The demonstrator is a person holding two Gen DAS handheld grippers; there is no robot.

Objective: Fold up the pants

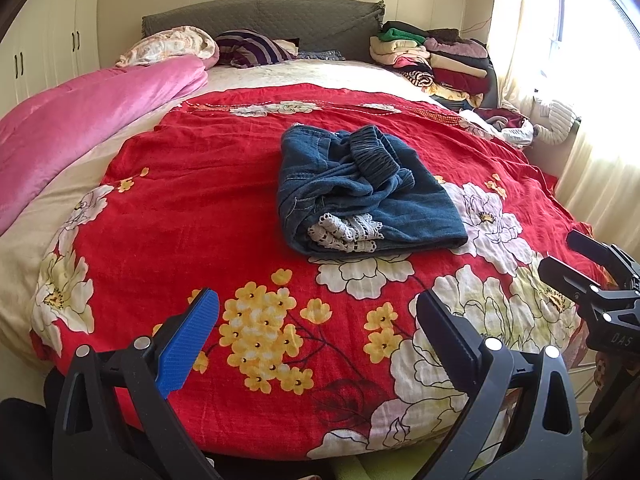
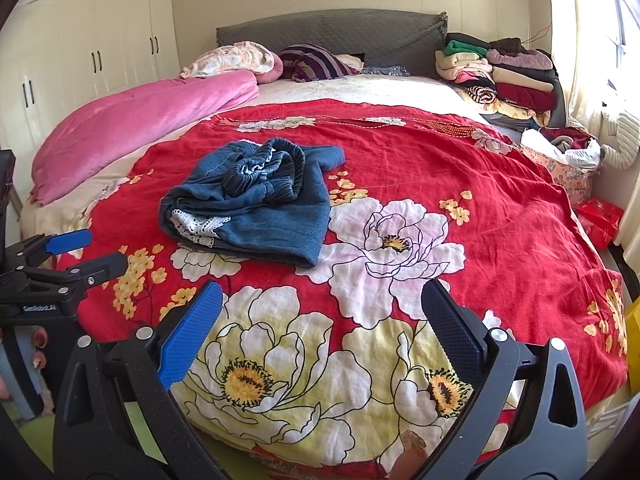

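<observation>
Both claws sit nearest the lens at the foot of the bed, each with jaws spread wide and nothing between them: the left claw (image 1: 316, 344) and the right claw (image 2: 320, 332), both hovering above the red floral bedspread (image 1: 200, 208), well apart from the garment.

Blue denim pants (image 1: 360, 196) lie on the bedspread toward mid-bed, already bundled into a rough, thick packet rather than laid flat. Elastic, gathered waistband (image 1: 374, 152) is rucked on top; white lace trim (image 1: 348, 234) shows at the near fold.

Judgement: folding appears either nearly complete or poorly begun; the packet is uneven. To do this step well, each claw should take a near corner of the top layer only, pinching low at the edge, then draw it taut and square before laying it over. Denim looks soft and heavy, so it should hold a crease; the lace could snag. The bedspread is thin, wrinkled cotton and may lift with a deep pinch.
</observation>
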